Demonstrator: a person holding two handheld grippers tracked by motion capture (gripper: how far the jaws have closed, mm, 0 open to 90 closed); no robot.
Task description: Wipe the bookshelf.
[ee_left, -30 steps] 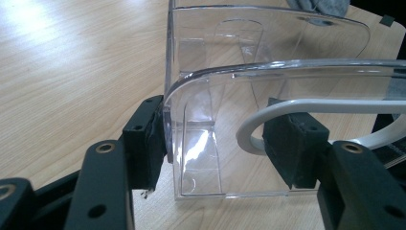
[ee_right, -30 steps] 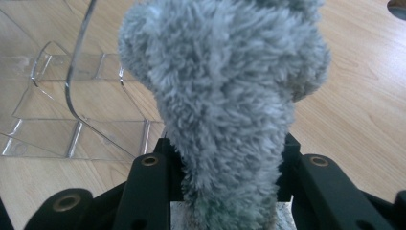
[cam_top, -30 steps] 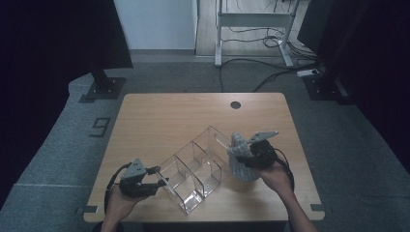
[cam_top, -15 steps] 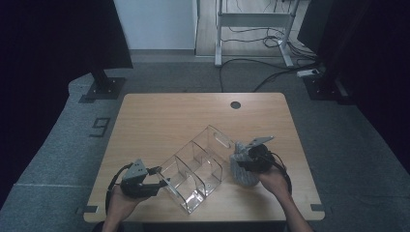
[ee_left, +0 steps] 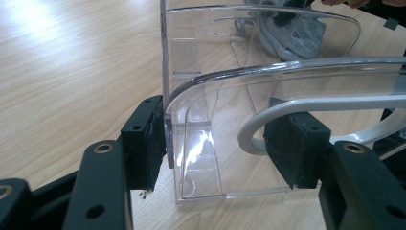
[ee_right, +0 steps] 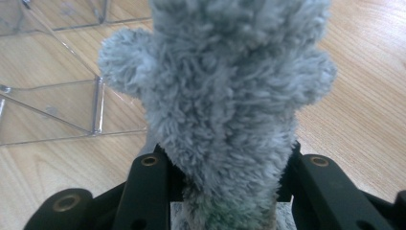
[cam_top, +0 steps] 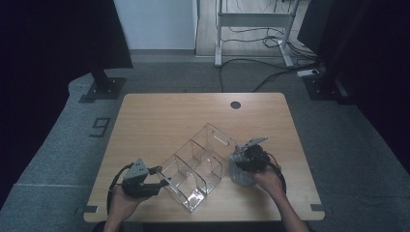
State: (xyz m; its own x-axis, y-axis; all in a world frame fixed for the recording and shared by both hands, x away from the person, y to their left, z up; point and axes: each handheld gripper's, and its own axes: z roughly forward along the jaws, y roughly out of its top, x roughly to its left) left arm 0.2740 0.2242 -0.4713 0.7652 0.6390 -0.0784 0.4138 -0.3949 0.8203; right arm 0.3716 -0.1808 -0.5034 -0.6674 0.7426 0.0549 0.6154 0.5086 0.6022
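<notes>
So the grey fluffy duster head (ee_right: 220, 110) has been brought down over the last second. A second back it was carried above the far-right end of the clear acrylic organizer (cam_top: 196, 166), and now it's parked low beside that end, right of it in the high view, looking like it rests on or just over the wooden table (cam_top: 169, 116). Contact with the tabletop can't be confirmed. The organizer itself hasn't been shifted at all.

Best guess at what this means: a wipe-down of the organizer is being set up, and the duster is now level with the outer wall rather than above the compartments, so that side would probably get brushed first.

Tool states:
- The right gripper (ee_right: 225, 177) is clamped on the duster, jaws partly open, with the pile squeezed between the pads and bulging out above them.
- The left gripper (ee_left: 222, 143) is held about half open across the organizer's near corner. One pad (ee_left: 146, 141) is pressed against the outside of the end wall, and the other pad (ee_left: 294, 143) is set against the white-edged handle cutout, so the box is pinned steady. No movement there.

Count:
- 1 organizer, with 3 compartments, all empty as far as can be seen
- 1 duster
- 2 grippers
- 1 table, with 1 dark cable hole (cam_top: 235, 104) near its far edge
</notes>
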